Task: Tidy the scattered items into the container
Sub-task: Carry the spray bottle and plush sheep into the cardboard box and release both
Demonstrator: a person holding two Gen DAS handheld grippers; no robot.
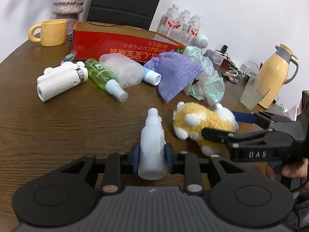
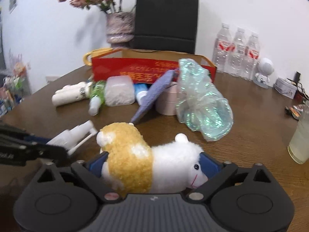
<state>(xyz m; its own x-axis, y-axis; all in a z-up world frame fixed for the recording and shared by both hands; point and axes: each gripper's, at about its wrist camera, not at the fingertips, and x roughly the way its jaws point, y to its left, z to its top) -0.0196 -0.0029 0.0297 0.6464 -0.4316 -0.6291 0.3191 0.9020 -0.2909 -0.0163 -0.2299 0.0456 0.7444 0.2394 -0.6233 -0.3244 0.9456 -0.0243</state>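
Nearest the lens, bottom centre of the left wrist view, the left gripper [image 1: 152, 155] has its blue pads pressed on one small white spray bottle [image 1: 152, 145], nozzle pointing up the frame; black print runs down its side, too small to read. Right of it, the right gripper [image 1: 218, 125] stands wide around one orange-and-white plush toy [image 1: 202, 125], which lies between the fingers; I cannot tell whether the pads touch it. The letters "DAS" show on that gripper's body.

Further up the wooden table [image 1: 58, 125] lie one white gadget [image 1: 59, 80], one green spray bottle [image 1: 104, 77], one frosted flask [image 1: 125, 70], one purple cloth pouch [image 1: 173, 75] and one crumpled iridescent wrap [image 1: 208, 81]. Behind them, upper centre, stands the red box [image 1: 115, 42], open-topped, with yellow characters printed upside down. Three water bottles [image 1: 182, 27] with red labels stand upper right; one yellow mug [image 1: 52, 31] upper left; one yellow jug [image 1: 276, 73] at right.
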